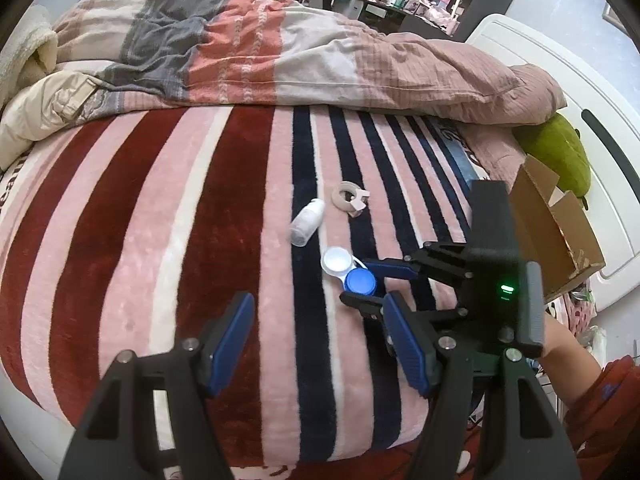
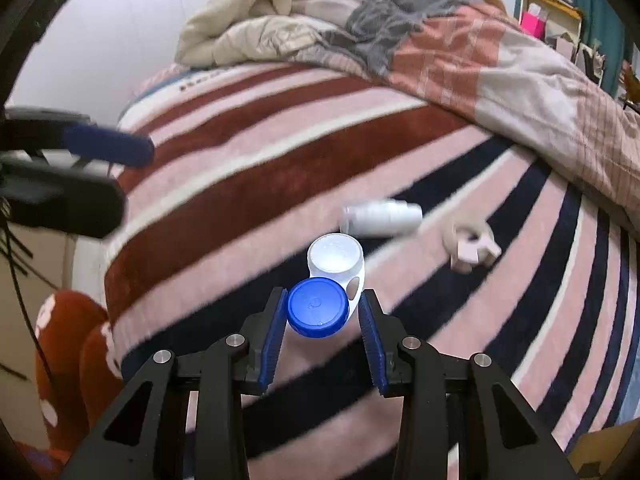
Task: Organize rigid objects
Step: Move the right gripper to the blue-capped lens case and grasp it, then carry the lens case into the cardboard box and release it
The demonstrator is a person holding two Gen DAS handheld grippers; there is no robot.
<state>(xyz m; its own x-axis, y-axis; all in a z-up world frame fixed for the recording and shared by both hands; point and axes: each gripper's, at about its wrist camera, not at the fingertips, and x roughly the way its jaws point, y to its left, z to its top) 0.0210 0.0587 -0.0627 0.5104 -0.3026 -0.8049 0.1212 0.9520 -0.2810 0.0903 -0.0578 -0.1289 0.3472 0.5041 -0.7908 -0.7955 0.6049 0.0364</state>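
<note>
A contact lens case [image 2: 329,288] with one blue and one white cap lies on the striped blanket; it also shows in the left wrist view [image 1: 349,271]. My right gripper [image 2: 323,306] is open with its blue pads on either side of the blue cap, close to it; it also shows in the left wrist view [image 1: 356,280]. A small white bottle [image 1: 306,222] lies on its side just beyond, and it also shows in the right wrist view [image 2: 380,216]. A beige tape dispenser [image 1: 351,197] lies farther right, also in the right wrist view [image 2: 470,246]. My left gripper [image 1: 318,340] is open and empty, hovering over the blanket's near part.
A rumpled duvet [image 1: 280,48] is heaped at the back of the bed. An open cardboard box [image 1: 556,228] stands at the bed's right edge beside a green plush toy [image 1: 558,152]. A white headboard [image 1: 560,80] is at the right. Cluttered shelves stand far back.
</note>
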